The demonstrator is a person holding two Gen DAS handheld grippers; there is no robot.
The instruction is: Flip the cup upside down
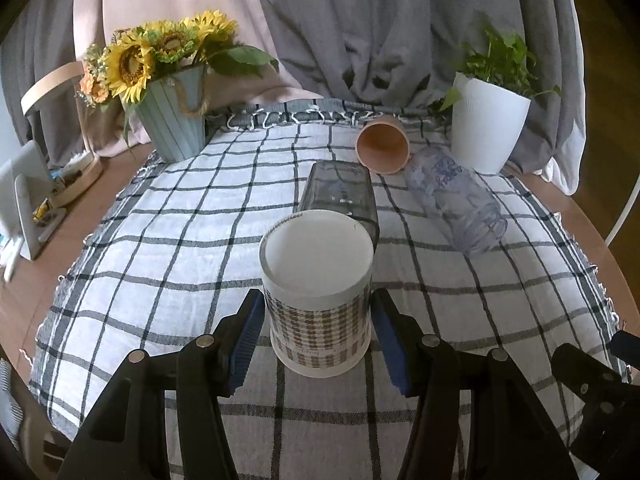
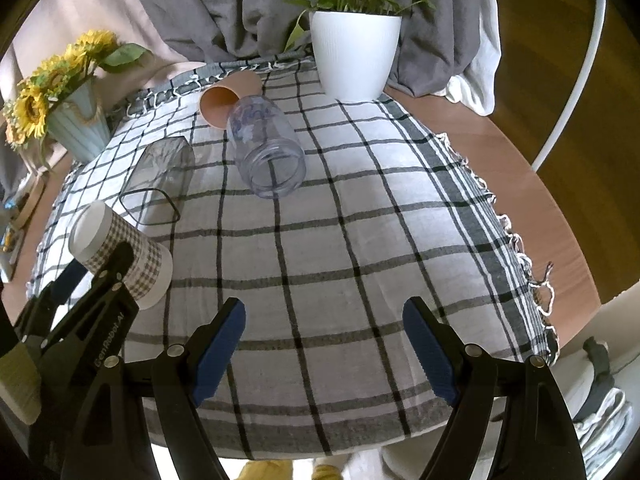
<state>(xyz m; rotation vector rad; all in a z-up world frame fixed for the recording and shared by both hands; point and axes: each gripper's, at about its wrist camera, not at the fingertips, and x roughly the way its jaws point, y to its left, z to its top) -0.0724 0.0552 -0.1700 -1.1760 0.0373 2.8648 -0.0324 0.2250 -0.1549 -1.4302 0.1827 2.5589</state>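
A paper cup with a brown houndstooth pattern stands upside down on the checked cloth, its white base on top. My left gripper has its blue pads on either side of the cup; a narrow gap shows at each side, so the jaws look open around it. The cup also shows in the right wrist view at the left, with the left gripper in front of it. My right gripper is open and empty above the cloth's near part.
A dark square glass, a clear printed tumbler and a pink cup lie on their sides farther back. A sunflower pot stands back left, a white plant pot back right. The checked cloth ends at the wooden table edge.
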